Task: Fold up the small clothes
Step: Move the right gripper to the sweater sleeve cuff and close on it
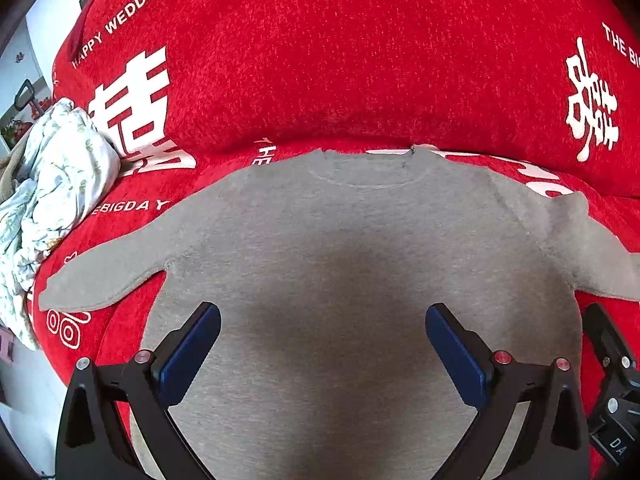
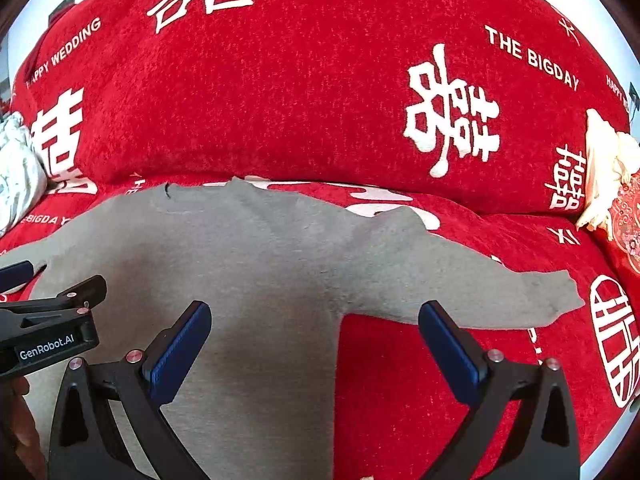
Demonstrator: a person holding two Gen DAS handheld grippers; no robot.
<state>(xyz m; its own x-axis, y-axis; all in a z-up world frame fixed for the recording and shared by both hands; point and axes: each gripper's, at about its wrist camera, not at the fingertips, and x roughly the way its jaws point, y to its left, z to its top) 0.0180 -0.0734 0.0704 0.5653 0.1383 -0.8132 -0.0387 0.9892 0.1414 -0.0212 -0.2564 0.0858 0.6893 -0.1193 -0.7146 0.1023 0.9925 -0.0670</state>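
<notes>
A small grey sweater (image 1: 352, 240) lies flat on a red sofa seat, neckline (image 1: 368, 168) toward the backrest, both sleeves spread out sideways. My left gripper (image 1: 322, 320) hovers open over the middle of its body, nothing between the blue pads (image 1: 192, 352). In the right wrist view the sweater (image 2: 240, 264) fills the left half, and its right sleeve (image 2: 480, 292) reaches right. My right gripper (image 2: 314, 320) is open above the sweater's right side edge and armpit, holding nothing. The left gripper's black body (image 2: 52, 320) shows at the left edge there.
The red sofa cover (image 1: 360, 60) carries white lettering and rises into a backrest behind the sweater. A crumpled pale floral cloth (image 1: 52, 184) is piled at the sofa's left end. A cream and red cushion (image 2: 612, 184) sits at the right end.
</notes>
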